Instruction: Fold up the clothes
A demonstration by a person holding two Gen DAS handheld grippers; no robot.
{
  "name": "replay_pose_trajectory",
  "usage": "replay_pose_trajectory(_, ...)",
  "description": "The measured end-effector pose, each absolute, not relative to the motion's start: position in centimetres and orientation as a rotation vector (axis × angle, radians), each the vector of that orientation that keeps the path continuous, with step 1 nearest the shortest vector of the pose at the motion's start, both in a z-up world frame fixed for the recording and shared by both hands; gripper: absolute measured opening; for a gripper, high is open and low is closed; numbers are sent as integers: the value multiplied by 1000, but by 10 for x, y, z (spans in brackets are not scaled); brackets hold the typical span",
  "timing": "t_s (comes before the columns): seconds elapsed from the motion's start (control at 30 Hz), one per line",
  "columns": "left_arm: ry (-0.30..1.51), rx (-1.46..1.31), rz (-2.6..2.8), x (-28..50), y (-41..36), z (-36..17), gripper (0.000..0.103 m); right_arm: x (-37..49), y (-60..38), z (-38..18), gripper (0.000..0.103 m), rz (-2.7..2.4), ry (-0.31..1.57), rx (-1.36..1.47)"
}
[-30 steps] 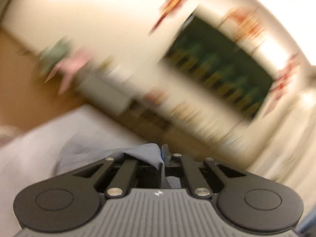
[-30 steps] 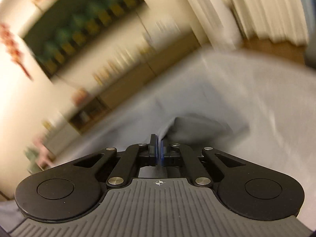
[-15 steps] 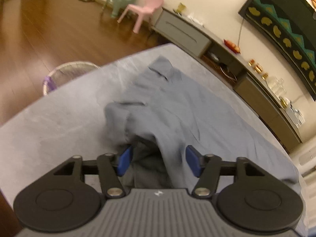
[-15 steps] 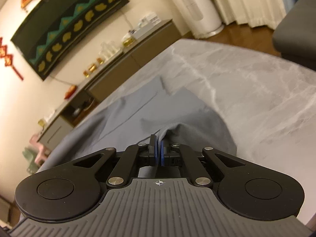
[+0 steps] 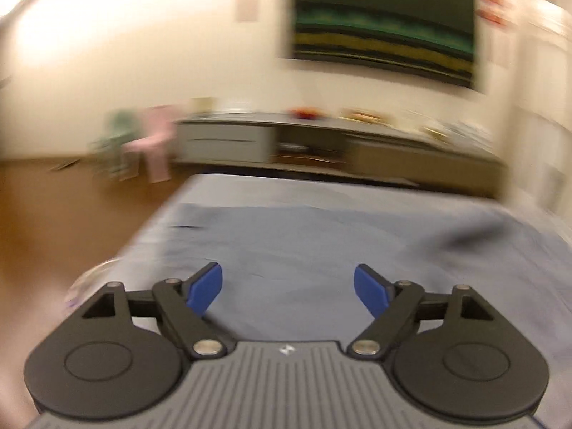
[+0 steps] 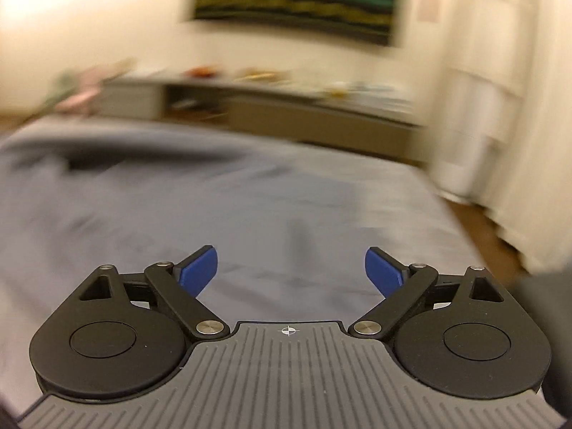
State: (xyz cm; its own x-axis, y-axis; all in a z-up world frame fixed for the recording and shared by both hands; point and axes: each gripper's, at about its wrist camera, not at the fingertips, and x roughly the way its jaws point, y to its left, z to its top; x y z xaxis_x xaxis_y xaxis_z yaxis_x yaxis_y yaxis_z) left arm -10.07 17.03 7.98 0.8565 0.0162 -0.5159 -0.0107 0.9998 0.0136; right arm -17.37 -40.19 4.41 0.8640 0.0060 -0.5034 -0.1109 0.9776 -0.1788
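A blue-grey garment lies spread on the grey table, blurred in both wrist views. My left gripper hovers above it with its jaws opening wide and nothing between the blue pads. In the right wrist view the same garment covers most of the table. My right gripper is above the cloth too, its jaws opening wide, and its blue pads hold nothing.
A long low sideboard runs along the far wall under a dark hanging. Small pink and green chairs stand on the wooden floor at the left. Pale curtains hang at the right.
Both grippers have let go of the cloth and opened wide. Both views have rolled back to level and now look across the spread garment.
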Motion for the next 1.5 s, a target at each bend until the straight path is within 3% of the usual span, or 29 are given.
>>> replay_pose_trajectory(0.23, 627, 155, -57, -107, 128, 50, 84, -203, -385, 42, 92, 163, 487, -326)
replay_pose_trajectory(0.63, 652, 110, -9, -119, 127, 42, 88, -252, -321, 22, 95, 344, 431, -642)
replay_pose_trajectory(1.0, 617, 54, 7, -126, 134, 43, 93, -252, -302, 16, 96, 336, 435, -709)
replay_pose_trajectory(1.17, 612, -319, 237, -114, 219, 33, 95, -234, -336, 31, 97, 243, 528, -440)
replay_pose_trajectory(1.33, 574, -806, 406, -118, 312, 0, 95, -209, -405, 41, 99, 133, 610, 98)
replay_pose_trajectory(1.5, 545, -836, 351, -95, 324, -1, 97, -189, -472, 9, 99, 37, 702, 666)
